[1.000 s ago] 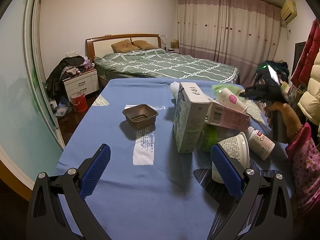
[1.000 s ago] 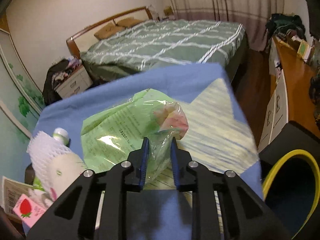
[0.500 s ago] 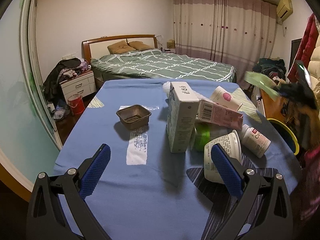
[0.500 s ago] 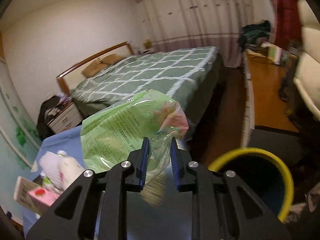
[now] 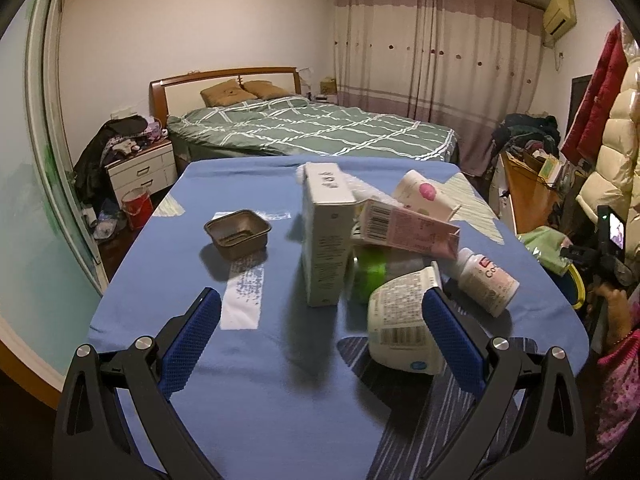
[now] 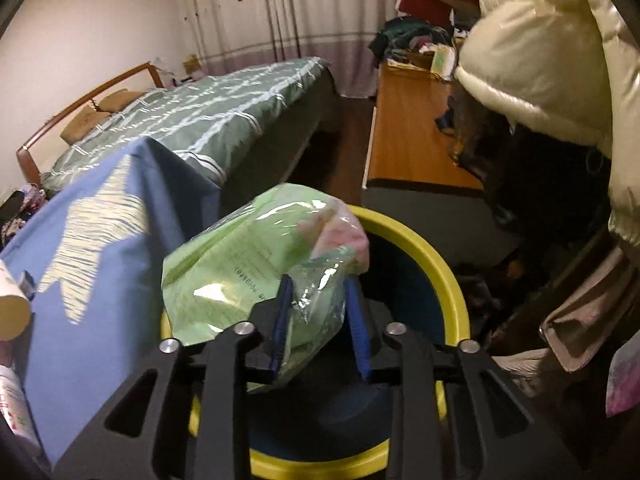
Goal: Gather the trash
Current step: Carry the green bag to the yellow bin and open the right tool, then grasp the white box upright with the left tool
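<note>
My right gripper (image 6: 318, 300) hangs over a yellow-rimmed bin (image 6: 440, 272) beside the blue table. Its jaws are opening, with a crumpled green plastic bag (image 6: 240, 272) still between them and touching both pads. The left wrist view shows that bag (image 5: 544, 244) at the far right, above the bin's rim (image 5: 578, 284). My left gripper (image 5: 320, 304) stands open over the table's near edge with nothing between its fingers. Just ahead of it lie a tall white box (image 5: 326, 236), a pink carton (image 5: 408, 228), a paper bowl (image 5: 400, 320), a white bottle (image 5: 488, 280) and a foil tray (image 5: 237, 234).
The blue table (image 5: 280, 380) fills the foreground, with a bed (image 5: 312, 128) behind it. A wooden desk (image 6: 408, 128) and hanging coats (image 6: 540, 60) crowd the right side near the bin. A person's hand and pink sleeve (image 5: 616, 360) are at the right edge.
My right gripper swung with the green bag from over the table to above the yellow-rimmed bin, and its jaws have widened. The left gripper has barely moved.
</note>
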Tool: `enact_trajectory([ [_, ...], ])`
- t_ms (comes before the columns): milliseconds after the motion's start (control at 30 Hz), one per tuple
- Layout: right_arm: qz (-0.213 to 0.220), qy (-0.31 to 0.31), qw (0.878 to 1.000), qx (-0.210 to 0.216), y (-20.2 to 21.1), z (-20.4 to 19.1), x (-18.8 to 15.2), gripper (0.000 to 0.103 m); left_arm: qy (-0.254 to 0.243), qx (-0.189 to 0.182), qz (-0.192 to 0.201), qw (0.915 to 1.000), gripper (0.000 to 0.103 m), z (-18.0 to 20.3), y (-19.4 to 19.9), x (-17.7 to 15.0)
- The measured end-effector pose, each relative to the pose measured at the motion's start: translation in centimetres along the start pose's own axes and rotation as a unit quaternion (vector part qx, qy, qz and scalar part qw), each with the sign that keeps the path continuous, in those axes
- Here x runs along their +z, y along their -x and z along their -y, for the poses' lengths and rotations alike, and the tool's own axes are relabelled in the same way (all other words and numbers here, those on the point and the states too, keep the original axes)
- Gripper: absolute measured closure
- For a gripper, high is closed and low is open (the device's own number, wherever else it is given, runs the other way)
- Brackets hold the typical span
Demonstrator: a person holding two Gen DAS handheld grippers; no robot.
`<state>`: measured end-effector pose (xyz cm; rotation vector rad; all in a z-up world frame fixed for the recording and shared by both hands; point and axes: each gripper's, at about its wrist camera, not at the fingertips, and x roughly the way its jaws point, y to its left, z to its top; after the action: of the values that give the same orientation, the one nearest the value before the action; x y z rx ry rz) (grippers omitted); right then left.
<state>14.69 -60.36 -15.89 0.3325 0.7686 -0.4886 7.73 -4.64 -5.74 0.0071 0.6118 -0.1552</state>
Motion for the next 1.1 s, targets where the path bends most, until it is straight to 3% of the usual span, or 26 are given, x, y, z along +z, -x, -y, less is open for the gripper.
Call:
enact_trajectory([
  [133,0.002,-0.011,1.0,-0.005,-0.5,0.3,-0.1,0.051,-0.011,-0.007,-0.001,0.9999,0.004,0.8,0.1,0.0],
  [200,0.007,-0.019,1.0,-0.002,-0.2,0.3,-0.3,0.047,-0.015,-0.012,-0.004,0.9998,0.004,1.1,-0.1,0.0],
  [633,0.039,-0.005,0.999,0.03,4.2,-1.6,-1.6,0.039,-0.011,-0.078,-0.06,0.9951,0.004,2.3,-2.8,-1.0],
  [967,0.039,0.001,0.998,0.043,4.4,-2.7,-1.7,0.039,0.029,-0.021,-0.04,0.9986,0.004,-0.5,-5.4,3.0],
  [1100,0.04,0.001,0.998,0.044,4.4,-2.7,-1.7,0.039,0.031,-0.013,-0.029,0.999,0.012,-0.9,-6.3,4.3],
])
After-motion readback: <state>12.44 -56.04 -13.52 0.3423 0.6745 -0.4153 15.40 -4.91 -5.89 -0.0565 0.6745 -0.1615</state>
